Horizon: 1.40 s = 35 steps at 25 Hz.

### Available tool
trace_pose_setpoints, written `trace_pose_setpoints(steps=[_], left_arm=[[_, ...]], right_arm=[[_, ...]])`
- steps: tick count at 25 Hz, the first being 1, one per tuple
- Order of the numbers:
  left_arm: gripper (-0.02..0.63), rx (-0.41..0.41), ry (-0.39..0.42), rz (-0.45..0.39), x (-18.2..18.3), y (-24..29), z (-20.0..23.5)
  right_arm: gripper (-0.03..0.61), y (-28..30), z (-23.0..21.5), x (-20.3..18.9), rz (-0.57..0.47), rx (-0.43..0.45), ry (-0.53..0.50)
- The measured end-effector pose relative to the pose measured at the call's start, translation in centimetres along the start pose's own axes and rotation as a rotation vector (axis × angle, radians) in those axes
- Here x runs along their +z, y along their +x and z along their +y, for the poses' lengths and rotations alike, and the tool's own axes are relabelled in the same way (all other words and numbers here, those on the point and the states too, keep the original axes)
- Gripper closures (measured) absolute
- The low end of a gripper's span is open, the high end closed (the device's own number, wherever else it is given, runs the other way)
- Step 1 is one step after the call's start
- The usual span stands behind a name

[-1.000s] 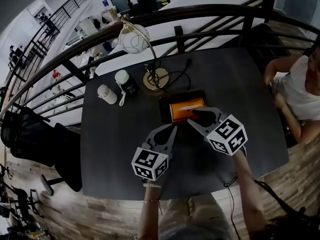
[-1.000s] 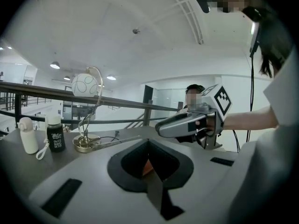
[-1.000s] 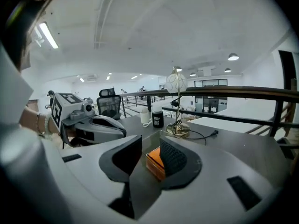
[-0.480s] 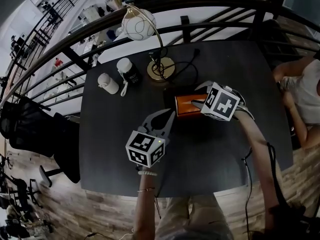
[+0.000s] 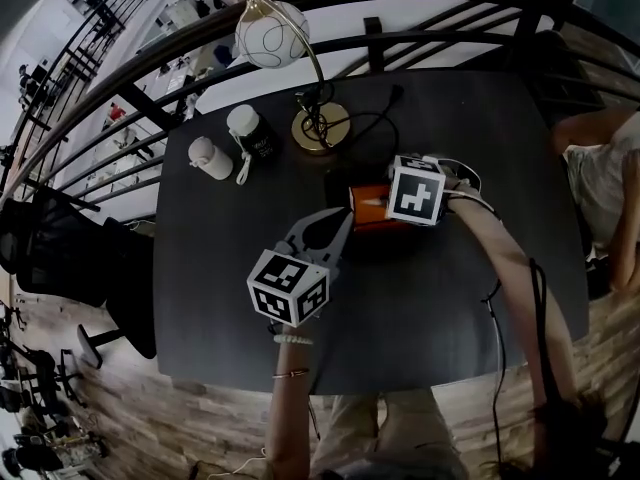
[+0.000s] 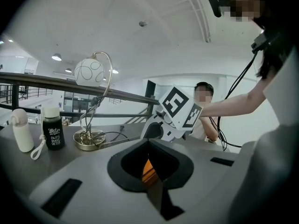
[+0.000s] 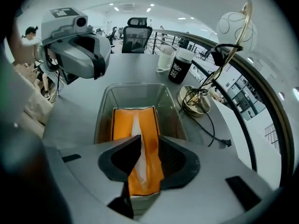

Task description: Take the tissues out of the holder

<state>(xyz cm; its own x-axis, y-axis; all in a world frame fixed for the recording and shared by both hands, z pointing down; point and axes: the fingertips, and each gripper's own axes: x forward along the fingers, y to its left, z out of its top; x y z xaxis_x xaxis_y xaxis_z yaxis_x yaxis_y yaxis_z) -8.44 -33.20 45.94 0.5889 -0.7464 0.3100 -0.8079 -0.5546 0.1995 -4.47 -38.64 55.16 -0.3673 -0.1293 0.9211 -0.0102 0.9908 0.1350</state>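
At the far left of the dark grey surface (image 5: pixel 220 308) a small white bottle (image 5: pixel 203 156) and a black bottle with a white cap (image 5: pixel 251 138) stand side by side, well out of my way. My left gripper (image 5: pixel 338 230) hangs low just beside the near left corner of the holder. Its jaws are almost together and there is nothing in them. I think it is parked there so it can press the holder down if the box tries to lift.

The gold lamp with a round white ball shade (image 5: pixel 270 46) stands behind the holder, and its black cord (image 5: pixel 372 128) lies curled on the surface.

The clear plastic holder (image 7: pixel 103 111) sits near the middle of the surface. The orange tissue pack (image 7: pixel 122 125) lies flat inside it, and a white tissue (image 7: pixel 135 125) shows along the slot on top. My right gripper (image 7: pixel 148 146) points down over the near end of the pack. Its jaws are a little apart, one on each side of the white strip, lined up for a pinch. I cannot be sure if the tips touch the pack yet.

A black office chair (image 5: pixel 60 268) stands on the wood floor (image 5: pixel 150 408) at the left. A curved black railing (image 5: pixel 460 36) runs behind the surface, with a bright office beyond it. A person in a light top (image 5: pixel 605 178) sits at the right edge.
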Motion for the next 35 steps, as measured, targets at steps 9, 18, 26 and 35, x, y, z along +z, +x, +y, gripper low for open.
trace_pose_setpoints(steps=[9,18,26,35], left_arm=[[0.606,0.013,-0.009,-0.005,-0.2,-0.2,0.0],[0.606,0.018,-0.018,-0.004,-0.7,-0.8,0.1],[0.606,-0.011,-0.009,-0.023,0.2,-1.5,-1.1],[0.606,-0.04,0.029,-0.072,2.4,-3.7,-2.0]], right_arm=[[0.542,1.4,0.0,0.0,0.099,0.041,-0.042],[0.565,0.3,-1.2,0.4,-0.029,-0.078,0.051],[0.565,-4.0,-1.7,1.6,-0.172,-0.196,0.107],[0.565,-10.9,-1.7,3.3,-0.303,-0.356,0.154]])
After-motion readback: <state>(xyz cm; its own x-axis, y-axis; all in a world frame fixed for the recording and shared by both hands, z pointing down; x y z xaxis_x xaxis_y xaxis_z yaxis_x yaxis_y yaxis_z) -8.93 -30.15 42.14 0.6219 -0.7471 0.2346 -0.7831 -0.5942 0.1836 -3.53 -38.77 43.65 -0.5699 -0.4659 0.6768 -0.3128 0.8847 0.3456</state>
